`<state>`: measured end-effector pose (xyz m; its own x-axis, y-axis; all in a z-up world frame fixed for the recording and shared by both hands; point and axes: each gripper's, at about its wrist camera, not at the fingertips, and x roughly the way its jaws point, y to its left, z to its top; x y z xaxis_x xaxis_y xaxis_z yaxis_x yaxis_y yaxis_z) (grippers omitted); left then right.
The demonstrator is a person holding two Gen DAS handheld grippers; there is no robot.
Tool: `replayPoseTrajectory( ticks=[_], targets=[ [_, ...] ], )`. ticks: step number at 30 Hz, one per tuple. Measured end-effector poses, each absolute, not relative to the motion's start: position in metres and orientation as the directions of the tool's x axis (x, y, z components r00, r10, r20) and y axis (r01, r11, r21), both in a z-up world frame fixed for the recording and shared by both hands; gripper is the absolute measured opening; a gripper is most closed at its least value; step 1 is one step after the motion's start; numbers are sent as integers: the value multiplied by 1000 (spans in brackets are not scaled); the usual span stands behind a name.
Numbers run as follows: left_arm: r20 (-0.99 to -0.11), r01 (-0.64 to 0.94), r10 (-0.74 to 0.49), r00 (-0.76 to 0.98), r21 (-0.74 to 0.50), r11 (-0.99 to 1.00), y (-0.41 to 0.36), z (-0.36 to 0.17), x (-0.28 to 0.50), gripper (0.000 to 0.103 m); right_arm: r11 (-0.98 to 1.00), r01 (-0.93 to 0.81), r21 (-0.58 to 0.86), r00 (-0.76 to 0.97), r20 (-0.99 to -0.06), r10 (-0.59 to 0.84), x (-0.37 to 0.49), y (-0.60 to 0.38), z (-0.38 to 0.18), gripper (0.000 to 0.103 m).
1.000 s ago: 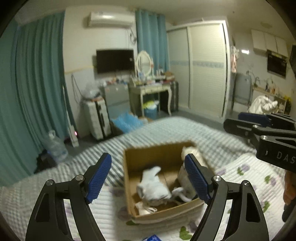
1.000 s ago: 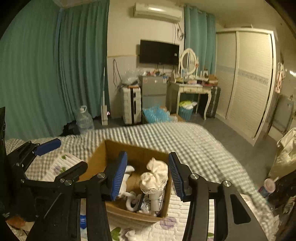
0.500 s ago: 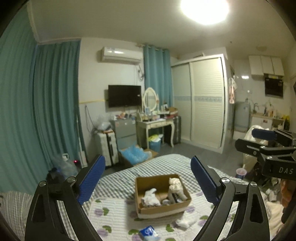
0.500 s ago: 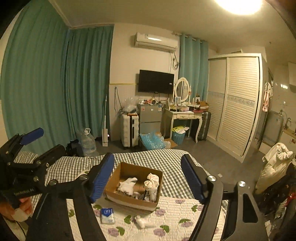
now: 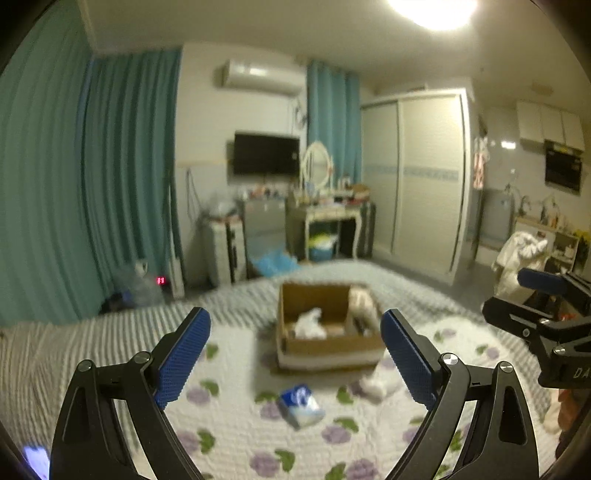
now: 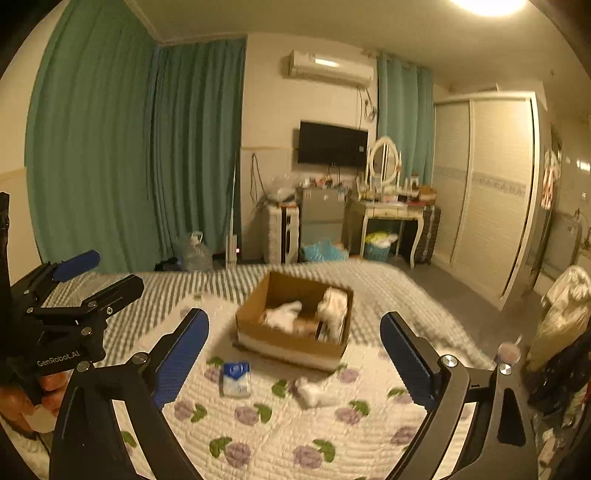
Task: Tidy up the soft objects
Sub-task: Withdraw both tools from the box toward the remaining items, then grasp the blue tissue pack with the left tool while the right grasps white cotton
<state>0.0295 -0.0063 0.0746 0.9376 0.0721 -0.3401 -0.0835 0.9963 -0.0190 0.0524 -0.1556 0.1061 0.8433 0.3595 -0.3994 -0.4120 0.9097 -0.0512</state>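
Bedroom: bed (image 6: 332,435), wardrobe (image 6: 491,192), vanity (image 6: 384,206)

box (image 6: 291,343): matt cardboard | quilt (image 6: 273,428): stitched floral cloth | jaws: ribbed blue pads

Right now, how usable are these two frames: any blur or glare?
Left wrist view: cardboard box and tissue pack are smeared by motion; ceiling lamp blows out. Right wrist view: box blurred too, lamp glare top right, gripper fingers sharp.
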Motion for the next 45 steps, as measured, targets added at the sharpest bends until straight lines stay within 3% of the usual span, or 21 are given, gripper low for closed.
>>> replayPoseTrajectory(
  ticks=[8,16,26,35,40,45],
  targets=[
    [-479,-120,109,871,8,993,-1,-5,73,95,930,-368,4,794,-520,316,113,-168,12,95],
    [-588,-98,90,804,17,995,-19,-81,111,95,939,-342,-30,730,-638,245,165,-172,-65,95],
    [-695,-118,65,717,-29,993,-15,-134,154,93,925,-379,-42,668,-703,242,214,-157,-112,94],
    [-733,-123,31,680,-72,990,-14,-156,179,93,898,-436,-66,600,-765,235,252,-130,-151,64],
    [-730,-115,16,683,-86,990,-11,-160,178,69,868,-489,-80,589,-764,262,247,-121,-153,33],
    [-718,-88,-1,696,-86,992,-11,-154,167,59,867,-491,-84,595,-759,263,239,-122,-153,28]
  ],
)
